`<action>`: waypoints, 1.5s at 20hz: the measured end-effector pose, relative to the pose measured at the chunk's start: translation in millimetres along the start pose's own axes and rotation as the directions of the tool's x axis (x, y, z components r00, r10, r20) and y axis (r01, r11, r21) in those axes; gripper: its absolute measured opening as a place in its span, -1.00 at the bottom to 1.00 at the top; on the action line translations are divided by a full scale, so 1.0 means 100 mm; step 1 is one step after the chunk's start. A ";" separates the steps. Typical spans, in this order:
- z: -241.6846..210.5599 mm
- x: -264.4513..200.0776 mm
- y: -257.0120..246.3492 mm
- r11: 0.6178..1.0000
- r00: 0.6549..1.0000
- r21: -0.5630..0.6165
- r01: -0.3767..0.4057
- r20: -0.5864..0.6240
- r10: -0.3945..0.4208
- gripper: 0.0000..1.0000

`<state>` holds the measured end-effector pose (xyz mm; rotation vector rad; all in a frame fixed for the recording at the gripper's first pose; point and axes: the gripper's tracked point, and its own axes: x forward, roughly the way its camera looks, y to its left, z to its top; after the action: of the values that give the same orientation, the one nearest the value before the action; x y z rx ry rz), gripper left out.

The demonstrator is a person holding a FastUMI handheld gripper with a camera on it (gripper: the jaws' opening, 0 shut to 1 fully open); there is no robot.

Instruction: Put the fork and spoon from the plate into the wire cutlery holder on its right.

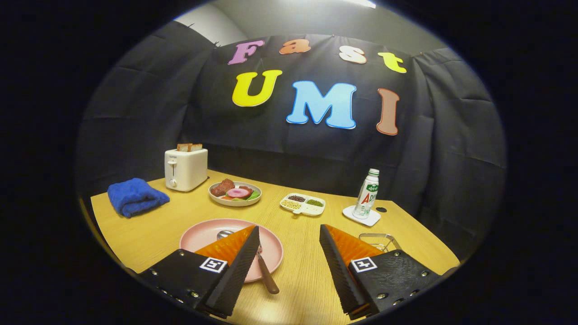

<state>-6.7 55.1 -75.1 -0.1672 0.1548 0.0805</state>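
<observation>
Cutlery [264, 266] still on pink plate [205, 232]; wire holder [381, 240] looks empty; gripper [289, 246] spread wide, holding nothing; task unstarted.

1. Gripper [289, 241] fingers spread wide over bare light wood-grain tabletop [298, 271]: ribbed black pads, orange plastic backs.
2. Smooth, matt round pink plate [203, 232]; glinting metal spoon bowl [224, 234].
3. Brown wooden cutlery handle [268, 278].
4. Blue terry cloth [135, 196], glossy white plastic toaster [185, 168].

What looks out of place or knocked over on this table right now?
Nothing stands out. The toaster and bottle stand upright, nothing is spilled. The only quirk: a wooden-handled utensil sticks out over the pink plate's rim beside the left finger. The tongs are open above the table, holding nothing.
</observation>
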 end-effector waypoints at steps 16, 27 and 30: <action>-0.79 0.11 0.22 0.989 0.948 0.040 -0.146 -0.279 0.151 0.04; -0.75 0.03 0.25 0.983 0.927 0.063 -0.175 -0.325 0.186 0.04; -0.81 -0.04 0.24 0.983 0.921 0.039 -0.179 -0.344 0.182 0.04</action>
<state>-24.8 64.7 -156.9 -0.1585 0.5234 0.2349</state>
